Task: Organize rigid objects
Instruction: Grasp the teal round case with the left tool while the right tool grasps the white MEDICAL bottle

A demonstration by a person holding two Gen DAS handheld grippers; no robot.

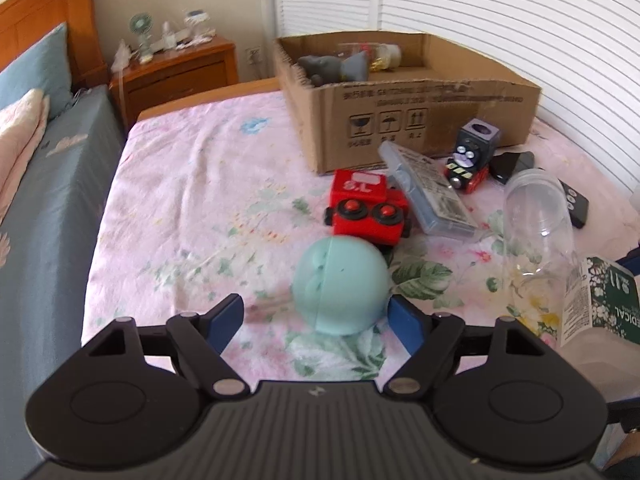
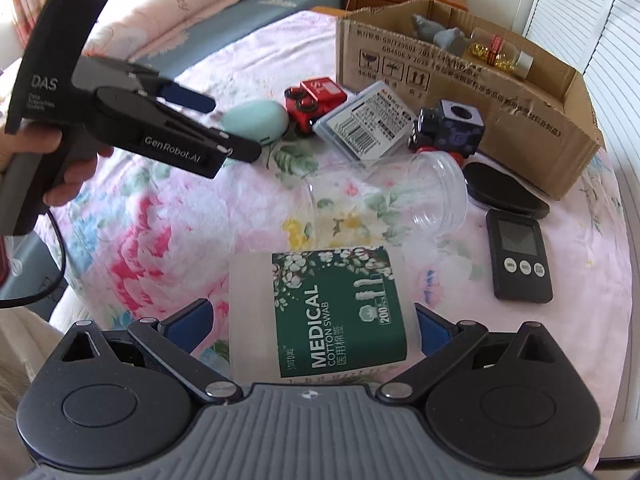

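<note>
A teal egg-shaped toy (image 1: pixel 340 284) lies on the floral bed sheet. My left gripper (image 1: pixel 316 320) is open, and the toy sits just ahead of its blue fingers, near the right one. The left gripper also shows in the right wrist view (image 2: pixel 216 120), beside the teal toy (image 2: pixel 256 120). My right gripper (image 2: pixel 316 328) is open around a medical cotton swab box (image 2: pixel 320 316) lying on the sheet; the pads sit beside the box, apart from it. The cardboard box (image 1: pixel 400 120) stands at the back, holding grey toys and a jar.
In front of the cardboard box (image 2: pixel 460 80) lie a red toy train (image 1: pixel 368 208), a flat plastic case (image 1: pixel 428 196), a dark toy engine (image 1: pixel 472 156), a clear jar on its side (image 2: pixel 392 204), a black oval case (image 2: pixel 504 192) and a black timer (image 2: pixel 520 256). A second bed and a nightstand stand at left.
</note>
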